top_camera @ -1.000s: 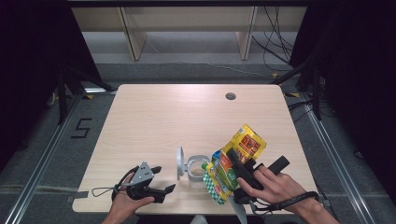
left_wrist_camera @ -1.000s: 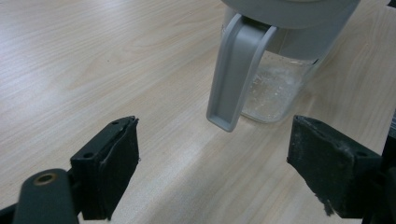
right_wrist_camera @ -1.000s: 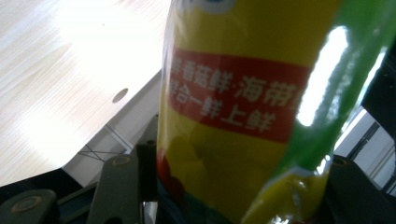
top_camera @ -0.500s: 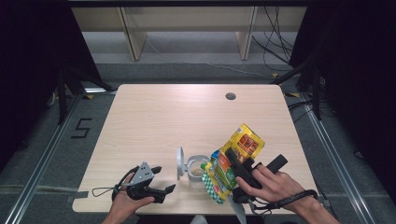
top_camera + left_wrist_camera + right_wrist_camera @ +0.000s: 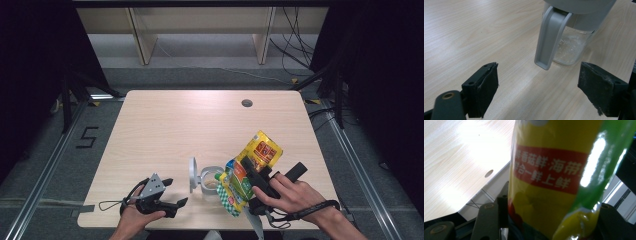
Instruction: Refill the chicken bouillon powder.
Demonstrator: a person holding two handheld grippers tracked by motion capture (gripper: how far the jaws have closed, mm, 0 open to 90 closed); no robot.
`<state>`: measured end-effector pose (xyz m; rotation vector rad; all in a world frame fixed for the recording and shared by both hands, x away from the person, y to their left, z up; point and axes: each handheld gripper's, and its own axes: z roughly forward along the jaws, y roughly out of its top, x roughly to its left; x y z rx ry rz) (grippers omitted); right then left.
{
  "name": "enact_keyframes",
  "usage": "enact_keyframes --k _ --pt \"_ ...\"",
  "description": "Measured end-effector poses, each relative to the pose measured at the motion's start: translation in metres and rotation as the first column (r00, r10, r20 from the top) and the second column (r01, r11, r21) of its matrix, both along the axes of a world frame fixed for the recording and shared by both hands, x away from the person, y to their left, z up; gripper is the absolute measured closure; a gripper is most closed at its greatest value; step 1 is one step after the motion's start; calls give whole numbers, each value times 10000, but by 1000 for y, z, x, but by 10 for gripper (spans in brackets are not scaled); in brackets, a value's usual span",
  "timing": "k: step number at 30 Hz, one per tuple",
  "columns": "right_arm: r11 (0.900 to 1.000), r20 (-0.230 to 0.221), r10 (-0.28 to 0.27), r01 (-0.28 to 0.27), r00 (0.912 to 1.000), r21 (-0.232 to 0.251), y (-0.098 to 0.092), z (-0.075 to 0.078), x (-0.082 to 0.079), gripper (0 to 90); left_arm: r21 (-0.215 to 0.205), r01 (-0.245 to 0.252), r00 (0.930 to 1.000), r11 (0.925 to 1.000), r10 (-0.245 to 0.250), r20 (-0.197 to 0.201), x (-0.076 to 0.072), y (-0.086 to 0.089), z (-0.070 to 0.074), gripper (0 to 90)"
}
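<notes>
Pouch (image 5: 250,172) clamped in right gripper (image 5: 257,186) fingers

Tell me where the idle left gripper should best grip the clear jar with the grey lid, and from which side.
Probably the jar's grey handle: a flat strap hanging down its side, facing the open left gripper. Come in level along the table from the gripper's side, jaws straddling the strap's width. The glass body looks broader and slicker, so a poorer hold.

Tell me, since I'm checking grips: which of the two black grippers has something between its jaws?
The right gripper: its jaws clamp the yellow-and-green foil pouch. The left gripper stands open and empty, facing the clear glass jar.
</notes>
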<state>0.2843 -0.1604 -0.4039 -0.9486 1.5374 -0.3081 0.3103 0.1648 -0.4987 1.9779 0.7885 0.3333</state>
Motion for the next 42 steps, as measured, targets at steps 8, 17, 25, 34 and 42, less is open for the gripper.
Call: enact_keyframes --k 8,17,25,34,42 --pt "9999 -7 83 -83 10000 -84 3 3 1 484 8 -2 10000 10000 2 6 0 0 0 159" --pt "9985 102 195 -190 9998 -506 4 2 1 484 22 80 9999 10000 -80 101 0 0 0 160" --pt "9992 33 187 -186 9998 -357 4 1 1 484 50 12 10000 10000 -12 7 -1 -1 0 160" --pt "9981 125 258 -250 9996 -561 6 4 1 484 162 147 9998 9998 -149 162 0 0 0 160" --pt "9986 -133 334 -339 9994 -414 9 0 1 486 -20 3 10000 10000 -3 -25 -1 -2 0 160"
